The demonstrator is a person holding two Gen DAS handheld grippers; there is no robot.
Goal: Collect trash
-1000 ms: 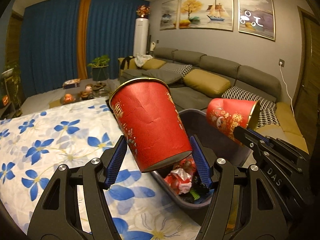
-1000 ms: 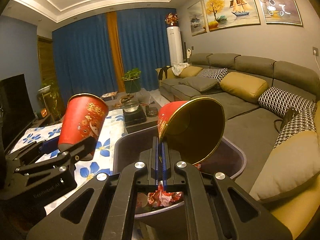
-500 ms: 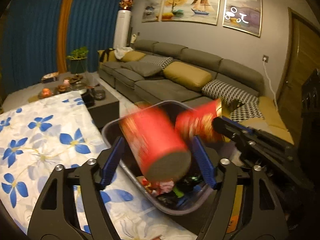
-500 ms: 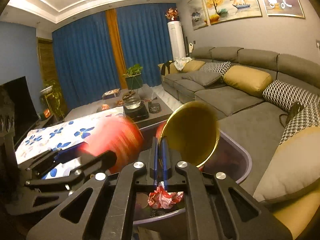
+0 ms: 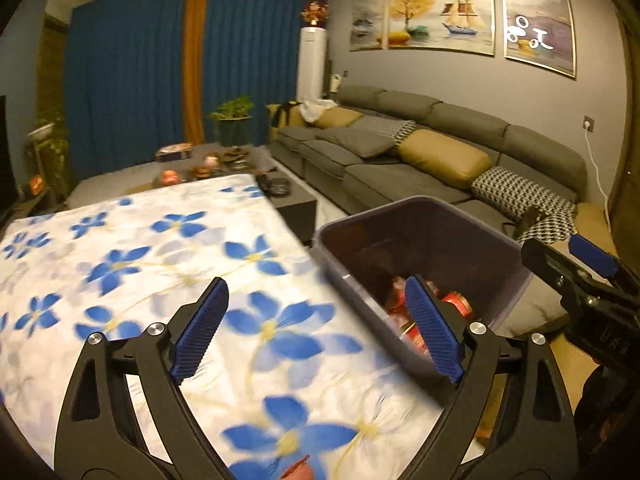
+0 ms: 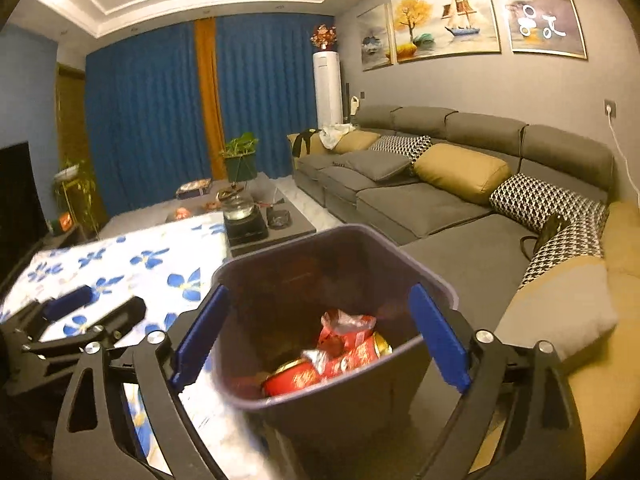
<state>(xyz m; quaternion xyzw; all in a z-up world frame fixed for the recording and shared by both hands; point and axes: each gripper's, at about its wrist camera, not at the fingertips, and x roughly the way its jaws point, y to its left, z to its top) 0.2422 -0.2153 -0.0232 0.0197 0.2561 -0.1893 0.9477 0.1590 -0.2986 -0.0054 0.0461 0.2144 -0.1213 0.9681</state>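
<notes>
The sofa (image 6: 460, 184) runs along the far right wall, and the table under the blue-flowered cloth (image 5: 132, 264) fills the near left. Between them, just beside the table's right edge, stands the dark purple bin (image 6: 436, 280), open-topped and placed, I judge, so that rubbish can be carried off the cloth and dropped straight in.

Inside the bin lie 2 red paper cups (image 6: 296, 378) on their sides, resting against crumpled red wrappers (image 6: 346, 324) at the bottom. That is where the task's things sit now: in the bin, touching neither claw.

The right gripper (image 6: 320, 336) hangs over the near rim of the bin, tilted downward so its camera looks into the opening. Its jaws are opening and stand very wide, one blue pad to each side of the bin's mouth, with nothing clamped between them. That pose suits a release over the container.

The left gripper (image 5: 316, 328) is angled down over the table's right edge, its right pad overlapping the bin's near corner in view, its left pad over the cloth. Its jaws are opening too, wide apart and empty.

A small reddish scrap (image 5: 298, 470) shows at the very bottom of the left view on the cloth; it is too cropped to identify, but it may be trash left to collect.
</notes>
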